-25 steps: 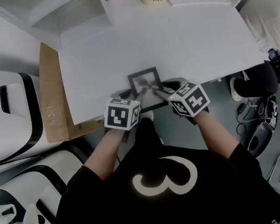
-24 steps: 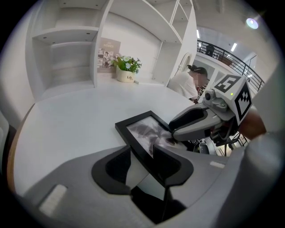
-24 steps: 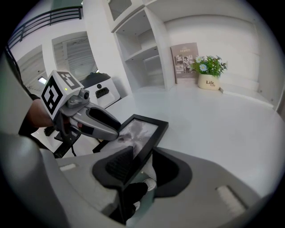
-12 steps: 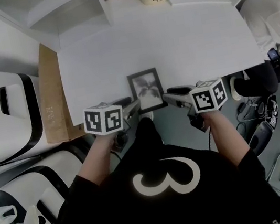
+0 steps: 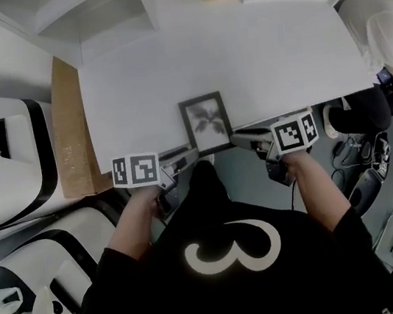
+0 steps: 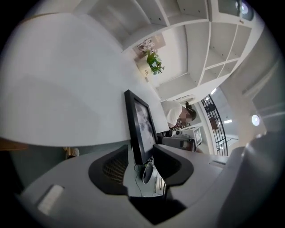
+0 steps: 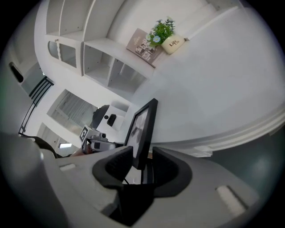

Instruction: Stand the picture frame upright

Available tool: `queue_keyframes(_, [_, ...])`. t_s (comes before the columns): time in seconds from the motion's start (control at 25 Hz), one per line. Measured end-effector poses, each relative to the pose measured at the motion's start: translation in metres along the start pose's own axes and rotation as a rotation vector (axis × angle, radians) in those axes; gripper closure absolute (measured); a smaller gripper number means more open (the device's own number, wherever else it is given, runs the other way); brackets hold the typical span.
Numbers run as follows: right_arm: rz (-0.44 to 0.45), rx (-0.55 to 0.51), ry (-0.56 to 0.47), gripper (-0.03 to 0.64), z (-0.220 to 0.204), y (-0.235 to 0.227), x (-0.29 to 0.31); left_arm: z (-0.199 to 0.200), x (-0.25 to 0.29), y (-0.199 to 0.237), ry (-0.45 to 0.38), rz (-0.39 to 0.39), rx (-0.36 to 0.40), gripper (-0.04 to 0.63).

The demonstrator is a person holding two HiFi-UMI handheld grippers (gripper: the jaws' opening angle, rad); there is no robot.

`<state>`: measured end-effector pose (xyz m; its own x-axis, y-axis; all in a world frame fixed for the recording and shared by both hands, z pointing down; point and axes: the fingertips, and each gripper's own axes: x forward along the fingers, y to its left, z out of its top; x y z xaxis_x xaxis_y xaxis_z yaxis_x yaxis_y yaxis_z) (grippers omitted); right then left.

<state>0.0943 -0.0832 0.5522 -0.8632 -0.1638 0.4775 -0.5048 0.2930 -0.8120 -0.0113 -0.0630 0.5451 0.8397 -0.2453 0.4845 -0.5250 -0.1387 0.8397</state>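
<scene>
While left claw (image 5: 184,156) and right claw (image 5: 239,137) gape round its corners, black picture frame (image 5: 206,123), plant print, upright.

Left forearm (image 5: 138,218) and right forearm (image 5: 313,184) reach fwd, bare below the black sleeves (image 5: 225,282). The left grey plastic two-jaw gripper (image 5: 187,156) w/ marker cube points right, the right grey plastic two-jaw gripper (image 5: 238,138) points left. Both pairs of jaws stand apart.

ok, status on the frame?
Left gripper and right gripper open, each straddling a near corner. Picture frame about flat, overhanging table edge, not yet upright. Nothing in the way.
</scene>
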Motion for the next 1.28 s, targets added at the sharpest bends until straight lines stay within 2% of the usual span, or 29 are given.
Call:
queue_keyframes(0.16, [0.039, 0.034, 0.019, 0.478, 0.003, 0.000, 0.010, 0.001, 0.009, 0.007, -0.004, -0.053, -0.079, 0.431])
queue_keyframes(0.28, [0.052, 0.033, 0.045, 0.512, 0.002, 0.000, 0.015, 0.001, 0.016, 0.011, 0.005, -0.064, -0.112, 0.434])
queue_keyframes(0.48, [0.042, 0.013, 0.055, 0.515, 0.001, -0.001, 0.018, 0.003, 0.020, 0.012, 0.015, -0.072, -0.123, 0.506])
queue_keyframes(0.68, [0.011, -0.040, 0.085, 0.515, -0.002, 0.000, 0.018, -0.001, 0.020, 0.011, 0.061, -0.033, -0.064, 0.509])
queue_keyframes(0.92, [-0.011, -0.127, 0.084, 0.515, 0.001, 0.009, 0.013, -0.001, 0.016, 0.003, 0.079, 0.001, 0.017, 0.508])
queue_keyframes(1.08, [-0.046, -0.234, 0.076, 0.517, 0.013, 0.020, 0.010, 0.010, 0.011, -0.004, 0.080, 0.044, 0.111, 0.508])
queue_keyframes(1.28, [-0.084, -0.376, 0.033, 0.517, 0.040, 0.032, 0.007, 0.042, 0.004, -0.017, 0.037, 0.108, 0.278, 0.508])
